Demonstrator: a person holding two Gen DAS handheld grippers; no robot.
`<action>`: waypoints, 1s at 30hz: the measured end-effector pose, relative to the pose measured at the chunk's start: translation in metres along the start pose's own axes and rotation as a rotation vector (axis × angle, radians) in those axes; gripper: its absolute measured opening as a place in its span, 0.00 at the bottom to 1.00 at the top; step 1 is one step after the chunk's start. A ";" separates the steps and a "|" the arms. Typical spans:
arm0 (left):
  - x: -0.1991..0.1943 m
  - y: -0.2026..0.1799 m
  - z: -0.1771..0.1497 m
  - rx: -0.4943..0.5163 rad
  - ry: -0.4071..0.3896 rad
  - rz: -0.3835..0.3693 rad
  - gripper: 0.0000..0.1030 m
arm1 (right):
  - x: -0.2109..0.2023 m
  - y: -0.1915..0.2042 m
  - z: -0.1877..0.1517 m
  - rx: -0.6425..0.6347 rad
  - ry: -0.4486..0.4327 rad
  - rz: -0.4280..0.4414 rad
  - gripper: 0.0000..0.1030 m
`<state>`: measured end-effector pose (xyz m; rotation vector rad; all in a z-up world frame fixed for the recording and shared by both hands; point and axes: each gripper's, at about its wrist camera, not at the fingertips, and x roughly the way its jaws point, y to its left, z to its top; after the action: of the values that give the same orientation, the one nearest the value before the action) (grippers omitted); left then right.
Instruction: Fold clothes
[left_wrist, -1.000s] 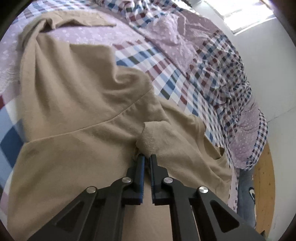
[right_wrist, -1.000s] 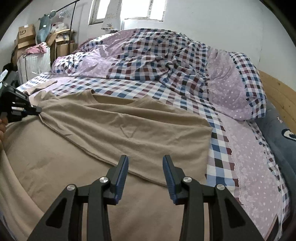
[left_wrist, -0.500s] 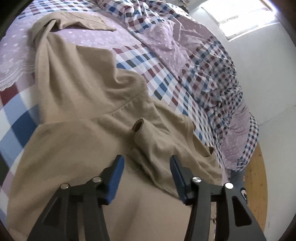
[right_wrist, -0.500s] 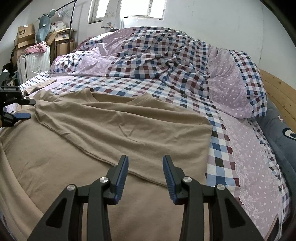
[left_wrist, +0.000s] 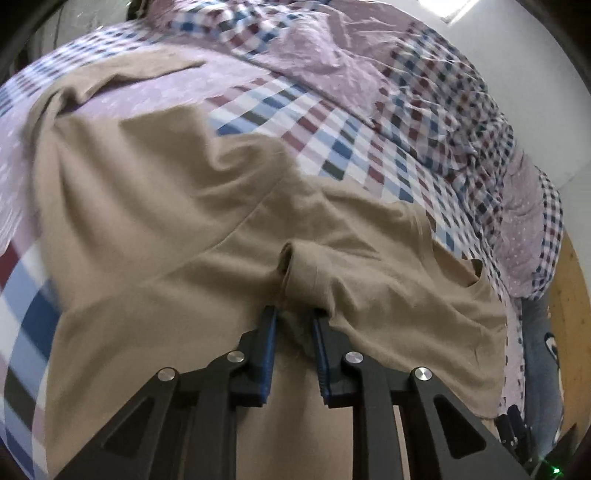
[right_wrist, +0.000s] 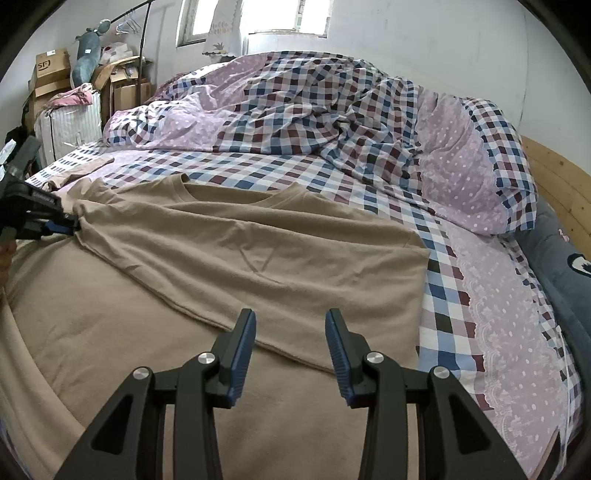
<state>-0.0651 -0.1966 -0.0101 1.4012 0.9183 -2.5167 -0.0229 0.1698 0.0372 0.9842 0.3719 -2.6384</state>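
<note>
Bunching between the left tool's (left_wrist: 293, 317) part-open jaws — shirt (left_wrist: 155, 229); right tool (right_wrist: 290, 325) open above it.

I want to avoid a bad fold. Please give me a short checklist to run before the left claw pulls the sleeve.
1. Left claw has the sleeve cuff between its fingers: ok, fabric sits in the gap.
2. Left claw fully shut on it: cannot tell, a gap shows.
3. Right claw is free: ok, open and holding nothing.
4. Tan T-shirt lies flat: not ok, one side is folded over with wrinkles.
5. Bed sheet beside the shirt offers room: ok.
</note>
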 end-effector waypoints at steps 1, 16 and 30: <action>0.000 0.002 0.001 -0.015 -0.005 -0.012 0.17 | 0.000 0.000 0.000 0.000 -0.001 0.000 0.40; -0.035 0.034 -0.022 -0.224 0.005 -0.069 0.04 | -0.002 -0.005 0.003 -0.002 -0.010 -0.021 0.41; -0.101 0.086 0.020 -0.266 -0.250 0.019 0.58 | -0.002 -0.003 0.005 -0.002 -0.014 -0.013 0.43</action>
<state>0.0102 -0.2956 0.0406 0.9876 1.1294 -2.3757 -0.0255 0.1717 0.0427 0.9656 0.3789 -2.6541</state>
